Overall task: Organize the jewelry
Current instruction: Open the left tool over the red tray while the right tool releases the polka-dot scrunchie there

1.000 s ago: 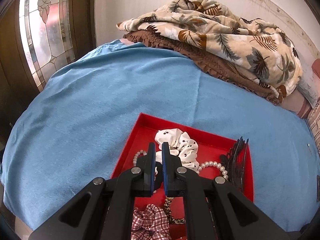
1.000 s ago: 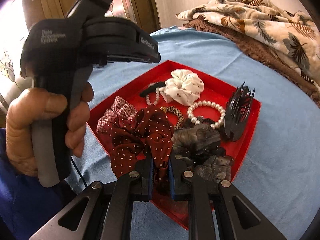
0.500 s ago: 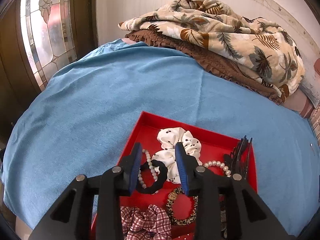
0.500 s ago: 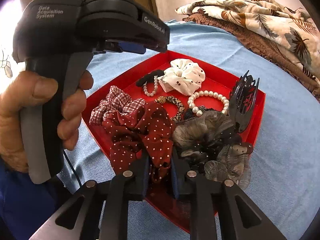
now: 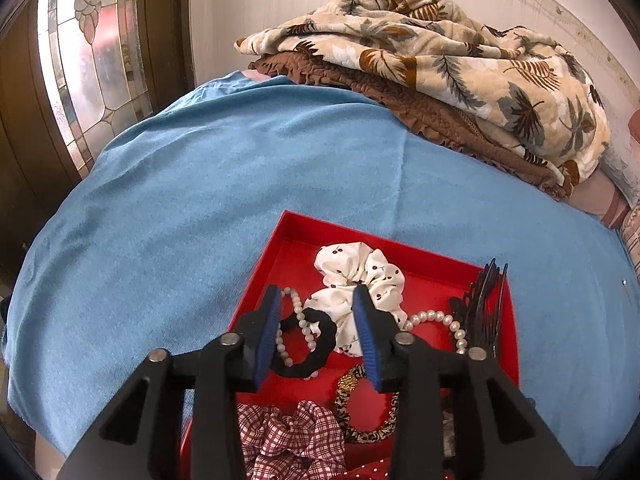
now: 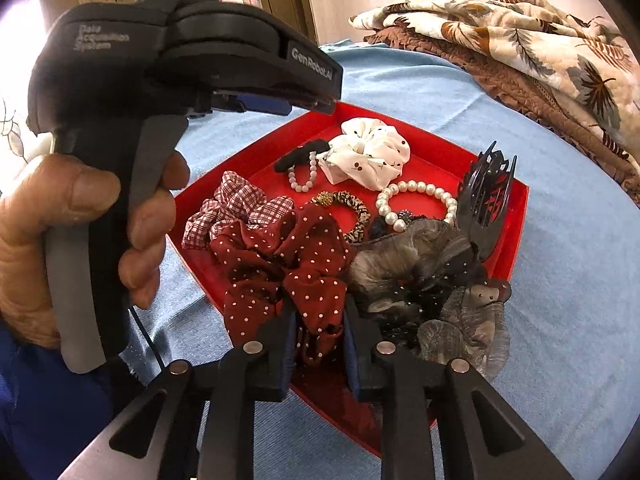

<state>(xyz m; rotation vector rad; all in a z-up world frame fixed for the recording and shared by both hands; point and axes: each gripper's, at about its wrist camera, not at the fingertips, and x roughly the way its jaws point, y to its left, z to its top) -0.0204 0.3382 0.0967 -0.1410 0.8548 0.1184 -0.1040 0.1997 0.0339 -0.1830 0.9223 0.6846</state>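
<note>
L gripper (image 5: 318,326): jaws opening over black hair tie (image 5: 308,344) in red tray (image 5: 264,300), nothing pinched.
R gripper (image 6: 320,344): jaws opening, dotted maroon scrunchie (image 6: 288,264) betw. pads.
Risk: scrunchie may be snagged, dragged over tray's near rim.

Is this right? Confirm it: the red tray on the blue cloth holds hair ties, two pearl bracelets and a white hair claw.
One detail is wrong: the hair claw is black, not white, as the right wrist view shows. The red tray on the blue cloth does hold hair ties and two pearl bracelets.
</note>
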